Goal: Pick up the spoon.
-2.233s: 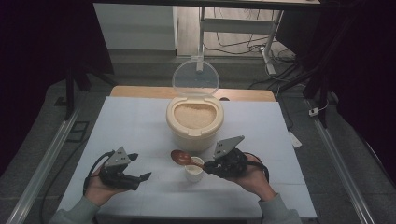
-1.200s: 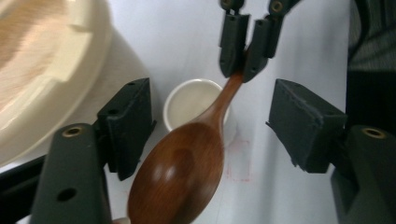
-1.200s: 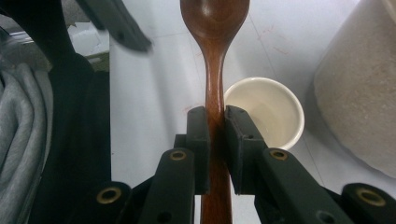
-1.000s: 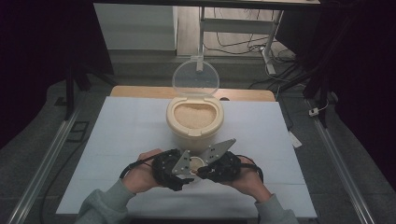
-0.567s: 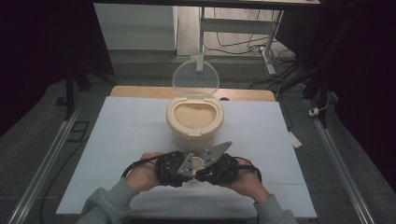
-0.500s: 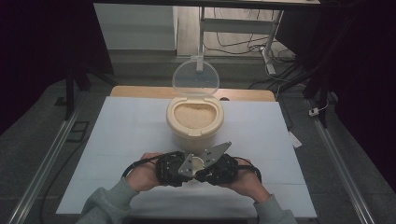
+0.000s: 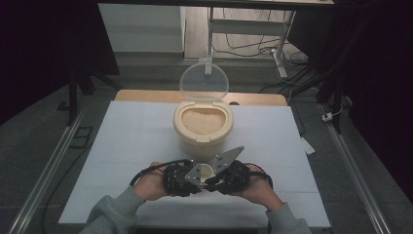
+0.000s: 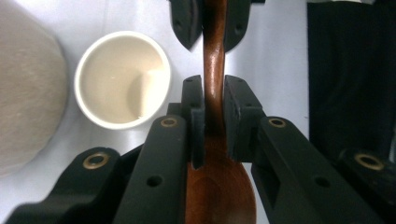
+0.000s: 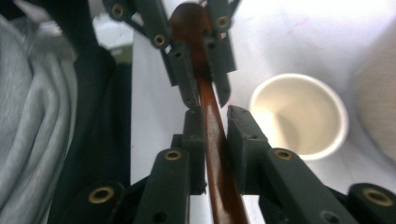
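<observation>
I see both grippers meeting low over the white table (image 7: 122, 146). My left gripper (image 8: 214, 121) is clamped on a brown wooden spoon (image 8: 214, 93); my right gripper (image 9: 215, 135) pinches its handle. A small white cup (image 8: 122, 79) sits just beside them.

Pretty dim room overall. The white table top (image 7: 131, 146) catches most of the light, with a wooden edge (image 7: 146, 95) showing at its far side. Grey floor (image 7: 39, 141) all around, metal rails (image 7: 46, 170) along both sides, and a pale desk frame (image 7: 253, 27) with loose cables (image 7: 253, 48) behind.
</observation>
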{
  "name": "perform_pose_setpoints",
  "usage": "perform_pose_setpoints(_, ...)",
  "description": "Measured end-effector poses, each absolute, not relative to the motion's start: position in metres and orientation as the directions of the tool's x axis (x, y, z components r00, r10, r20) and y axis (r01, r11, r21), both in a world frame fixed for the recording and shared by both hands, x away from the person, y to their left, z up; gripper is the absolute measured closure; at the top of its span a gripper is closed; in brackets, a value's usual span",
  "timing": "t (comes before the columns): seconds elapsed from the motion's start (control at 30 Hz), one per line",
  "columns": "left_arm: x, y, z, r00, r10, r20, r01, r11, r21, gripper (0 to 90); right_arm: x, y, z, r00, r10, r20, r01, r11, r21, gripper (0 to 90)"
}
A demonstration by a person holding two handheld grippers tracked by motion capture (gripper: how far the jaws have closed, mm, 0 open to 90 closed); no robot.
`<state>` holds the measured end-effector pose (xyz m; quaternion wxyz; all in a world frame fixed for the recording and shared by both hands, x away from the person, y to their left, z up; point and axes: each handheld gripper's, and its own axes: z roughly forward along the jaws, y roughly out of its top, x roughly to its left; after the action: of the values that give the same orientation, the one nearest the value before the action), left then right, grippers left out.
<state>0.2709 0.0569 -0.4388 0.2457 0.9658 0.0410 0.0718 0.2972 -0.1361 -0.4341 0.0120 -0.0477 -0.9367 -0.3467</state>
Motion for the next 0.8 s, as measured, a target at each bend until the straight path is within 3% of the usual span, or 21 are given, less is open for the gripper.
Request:
perform_pose_setpoints(0.27, 0.276, 0.069, -0.431, 0.967, 0.208, 0.145, 0.093, -0.822, 0.562, 79.0, 0.303, -0.156, -0.421, -0.965, 0.261, 0.031, 0.182, 0.578, 0.795, 54.3)
perform_pose_setpoints(0.53, 0.278, 0.079, -0.428, 0.949, 0.268, 0.164, 0.116, -0.784, 0.61, 79.1, 0.298, -0.176, -0.409, -0.901, 0.433, -0.012, 0.187, 0.414, 0.891, 44.4)
perform_pose_setpoints(0.8, 0.279, 0.086, -0.423, 0.925, 0.331, 0.188, 0.133, -0.743, 0.656, 79.2, 0.296, -0.191, -0.414, -0.837, 0.546, 0.042, 0.259, 0.326, 0.909, 37.1)
